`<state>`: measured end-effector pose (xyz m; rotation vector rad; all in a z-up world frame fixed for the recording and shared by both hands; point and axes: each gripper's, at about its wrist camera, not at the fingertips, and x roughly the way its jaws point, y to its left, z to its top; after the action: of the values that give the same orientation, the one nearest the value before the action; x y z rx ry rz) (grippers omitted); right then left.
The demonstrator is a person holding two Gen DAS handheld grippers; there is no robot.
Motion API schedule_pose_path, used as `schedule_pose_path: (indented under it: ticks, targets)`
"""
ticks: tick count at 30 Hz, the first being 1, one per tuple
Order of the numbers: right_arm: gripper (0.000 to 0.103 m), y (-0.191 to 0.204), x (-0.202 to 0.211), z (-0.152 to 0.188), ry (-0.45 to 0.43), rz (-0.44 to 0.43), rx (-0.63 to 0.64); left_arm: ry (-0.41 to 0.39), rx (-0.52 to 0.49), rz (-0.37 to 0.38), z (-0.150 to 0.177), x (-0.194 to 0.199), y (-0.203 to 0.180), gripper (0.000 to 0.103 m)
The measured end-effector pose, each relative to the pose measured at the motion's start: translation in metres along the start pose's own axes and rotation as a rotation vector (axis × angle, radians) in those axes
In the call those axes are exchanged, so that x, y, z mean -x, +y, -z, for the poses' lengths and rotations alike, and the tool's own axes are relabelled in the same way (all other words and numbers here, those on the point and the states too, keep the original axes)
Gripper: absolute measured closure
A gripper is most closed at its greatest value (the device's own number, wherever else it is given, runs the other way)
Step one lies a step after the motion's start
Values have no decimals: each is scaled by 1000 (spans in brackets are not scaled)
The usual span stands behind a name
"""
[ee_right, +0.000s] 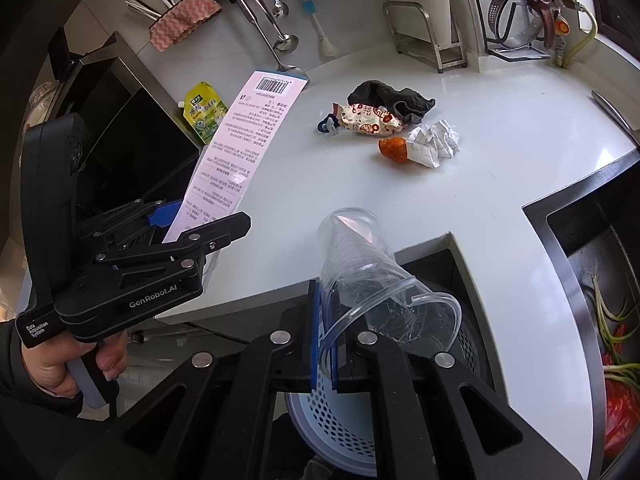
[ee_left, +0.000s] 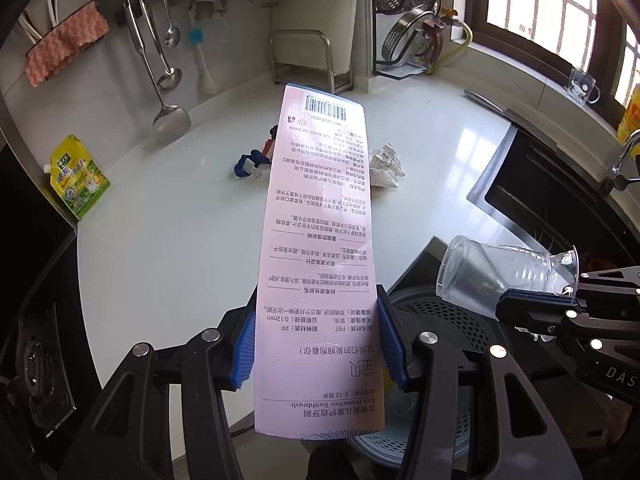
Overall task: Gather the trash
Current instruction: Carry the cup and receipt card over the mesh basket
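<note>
The left gripper [ee_left: 316,344] is clamped on a long pink toothbrush box [ee_left: 320,248]. Its blue pads [ee_left: 245,344] press on both sides of the box near the bottom of the left wrist picture, and the box sticks up the middle of the frame, with a barcode at its top end. In the right wrist picture the same box slants up from the middle left, and a hand [ee_right: 60,364] holds that gripper's handle in the lower left corner.

The right gripper [ee_right: 326,344] is pinched tight on the rim of a clear plastic cup [ee_right: 360,272]. The cup lies tilted, with its open mouth toward the camera, low in the middle of the frame.

Under both grippers, at the bottom of each picture, is a pale blue bin [ee_right: 332,420] with small holes.

More trash lies on the white counter [ee_right: 500,184], in the upper middle of the right wrist picture: a snack wrapper [ee_right: 370,120], a crumpled paper [ee_right: 436,142], an orange scrap [ee_right: 394,150] touching the paper, a dark cloth [ee_right: 394,98] and a small blue thing [ee_right: 328,125]. A yellow-green pouch [ee_right: 204,114] leans at the upper left. A dark sink [ee_right: 592,248] is at the right edge
</note>
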<state>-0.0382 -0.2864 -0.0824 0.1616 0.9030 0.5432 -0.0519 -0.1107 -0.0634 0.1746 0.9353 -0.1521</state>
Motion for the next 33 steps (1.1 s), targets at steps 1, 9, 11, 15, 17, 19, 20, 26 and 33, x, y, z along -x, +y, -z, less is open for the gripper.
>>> schedule_pose_path:
  ticks: [1,9,11,15,17,19,20,26,33]
  targets:
    - [99,-1,2,3,0,1,-1,0,-2,4,1,1,-3,53]
    - [99,-11,15,27,17,11,-20,1,-18,40,16,8,-31,53]
    - [99,-13,17,33,24,14,-22,3,-21,48,20,9,-38,53]
    - [99,-17,18,45,38,19,-34,22,-32,70,30,6,-50,53]
    - [99,-19,18,51,46,22,-40,32,-40,82,36,5,-57,53]
    - [99,-22,18,56,56,25,-47,43,-46,91,42,2,-64,53]
    - [99,-24,17,59,62,27,-50,49,-49,97,45,1,-66,53]
    - [99,-30,10,75,95,33,-72,89,-60,110,59,-10,-78,53]
    - [99,-34,2,87,122,43,-83,126,-77,113,70,-22,-84,53]
